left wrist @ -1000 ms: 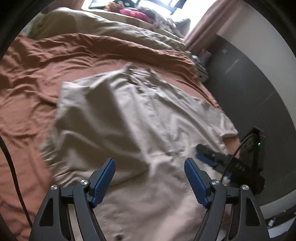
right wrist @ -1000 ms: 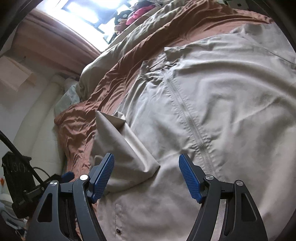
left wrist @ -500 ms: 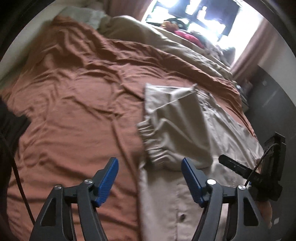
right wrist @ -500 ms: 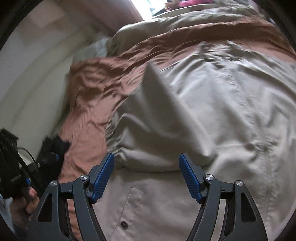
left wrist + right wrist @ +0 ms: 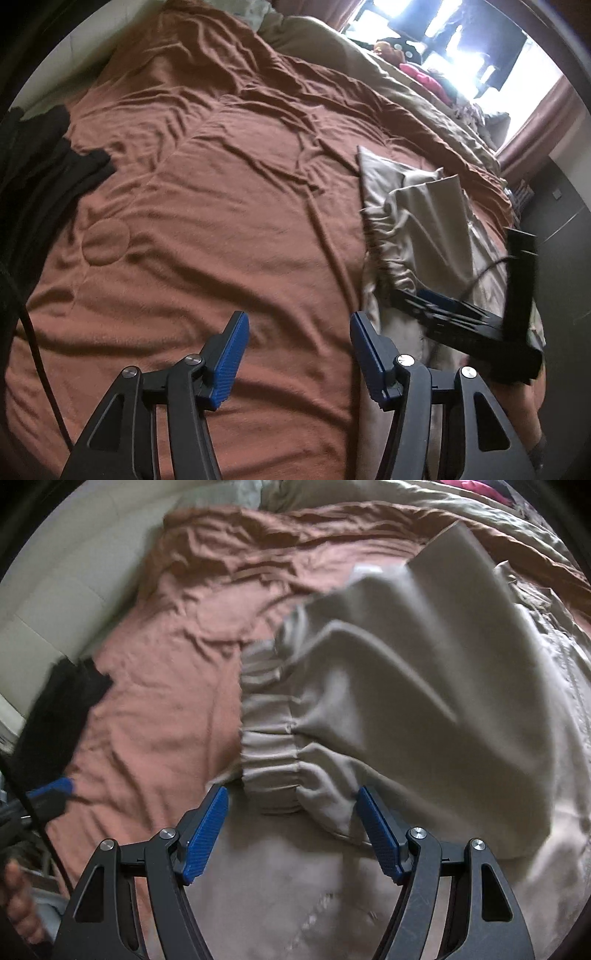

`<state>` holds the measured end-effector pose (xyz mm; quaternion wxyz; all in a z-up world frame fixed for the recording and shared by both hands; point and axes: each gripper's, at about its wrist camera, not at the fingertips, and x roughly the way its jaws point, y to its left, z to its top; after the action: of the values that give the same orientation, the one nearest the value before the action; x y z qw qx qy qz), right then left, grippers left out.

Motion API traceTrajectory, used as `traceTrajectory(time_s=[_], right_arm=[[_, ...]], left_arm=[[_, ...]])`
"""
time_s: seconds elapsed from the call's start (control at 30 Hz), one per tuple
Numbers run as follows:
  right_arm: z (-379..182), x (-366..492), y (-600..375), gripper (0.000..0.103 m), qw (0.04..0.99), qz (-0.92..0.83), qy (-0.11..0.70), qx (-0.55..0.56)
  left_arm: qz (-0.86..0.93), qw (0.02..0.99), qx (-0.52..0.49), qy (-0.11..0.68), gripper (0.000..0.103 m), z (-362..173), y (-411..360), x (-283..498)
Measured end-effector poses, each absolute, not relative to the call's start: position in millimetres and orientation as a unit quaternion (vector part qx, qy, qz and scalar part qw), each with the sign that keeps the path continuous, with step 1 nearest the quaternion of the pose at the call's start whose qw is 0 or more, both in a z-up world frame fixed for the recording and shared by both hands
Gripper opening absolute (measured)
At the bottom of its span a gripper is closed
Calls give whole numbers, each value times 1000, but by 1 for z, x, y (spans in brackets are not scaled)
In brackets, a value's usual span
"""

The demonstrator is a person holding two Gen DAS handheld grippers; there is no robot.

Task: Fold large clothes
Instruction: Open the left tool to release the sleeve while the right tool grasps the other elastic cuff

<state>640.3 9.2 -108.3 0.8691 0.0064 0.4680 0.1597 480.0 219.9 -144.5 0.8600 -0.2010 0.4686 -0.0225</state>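
A beige zip jacket (image 5: 424, 709) lies spread on the brown bedspread (image 5: 221, 221). One sleeve is folded across its body, elastic cuff (image 5: 269, 738) toward me. My right gripper (image 5: 291, 812) hovers open just short of that cuff, whose lower edge reaches between the fingertips without being pinched. The left gripper (image 5: 299, 332) hangs over bare bedspread, left of the jacket's edge (image 5: 369, 295). Its jaws are closing with no cloth between them. In the left wrist view the right gripper (image 5: 417, 301) points at the cuff (image 5: 391, 266).
A black garment (image 5: 44, 166) lies at the bed's left edge, also in the right wrist view (image 5: 59, 709). A crumpled tan duvet (image 5: 369, 66) and pink items (image 5: 417, 70) lie at the far end by the bright window. A hand (image 5: 18, 904) shows bottom left.
Both views swung left across the jacket. The left gripper left the jacket's body for bare bedspread, its jaws narrower. The right gripper came up to the folded sleeve's cuff.
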Motion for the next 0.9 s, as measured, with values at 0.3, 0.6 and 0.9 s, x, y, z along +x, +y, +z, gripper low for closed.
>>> traceTrajectory(time_s=[0.3,0.6,0.9], right_arm=[[-102,640,-5,23,876,159,453,45],[-50,590,-109,9,891,172,390,156],[-36,555,-210,8,904,129,330,239]], left_arm=[[-21,858,-196,475,59,-146,213,480],[-41,865,-178,467,59,-133,177,491],[-49,861,-157,480,59,-137,143,514]])
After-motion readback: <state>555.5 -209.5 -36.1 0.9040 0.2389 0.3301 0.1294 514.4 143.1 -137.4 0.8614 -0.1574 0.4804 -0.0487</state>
